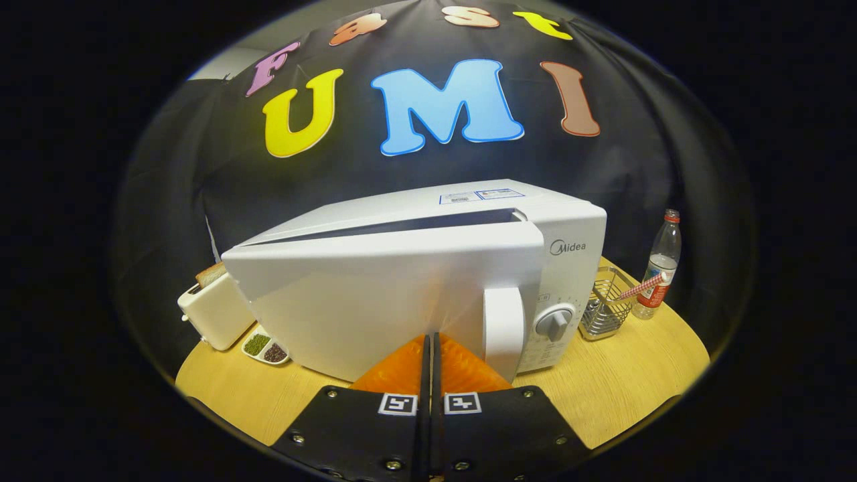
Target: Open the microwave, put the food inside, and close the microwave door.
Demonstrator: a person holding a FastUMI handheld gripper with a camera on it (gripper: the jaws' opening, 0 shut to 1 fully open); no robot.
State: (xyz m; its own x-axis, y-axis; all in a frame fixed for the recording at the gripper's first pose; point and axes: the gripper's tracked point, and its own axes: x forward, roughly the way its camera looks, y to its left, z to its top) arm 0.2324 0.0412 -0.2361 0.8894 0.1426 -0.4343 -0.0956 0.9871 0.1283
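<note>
Tongs: the gripper has its two fingers pressed together, only a hairline slit between them, pinching nothing; the tips sit right up against the front of the microwave door, and whether they actually touch it I cannot tell.
Microwave: a white microwave stands on the wooden table, directly ahead of the fingers.
Door: the door is not fully shut; a dark gap shows along its top edge, wider toward the handle side, so it stands slightly ajar from the body.
Handle: the upright white handle is just to the right of the fingertips, apart from them.
Dial: a round knob sits on the control panel, right of the handle.
Food: none that I can make out as the thing to load; the inside of the oven is hidden behind the door.
Left of the oven: a white toaster with a slice of bread poking out of it, and near its foot a small two-part dish with green and dark contents.
Right of the oven: a wire basket, and beyond it a clear bottle with a red cap.
</note>
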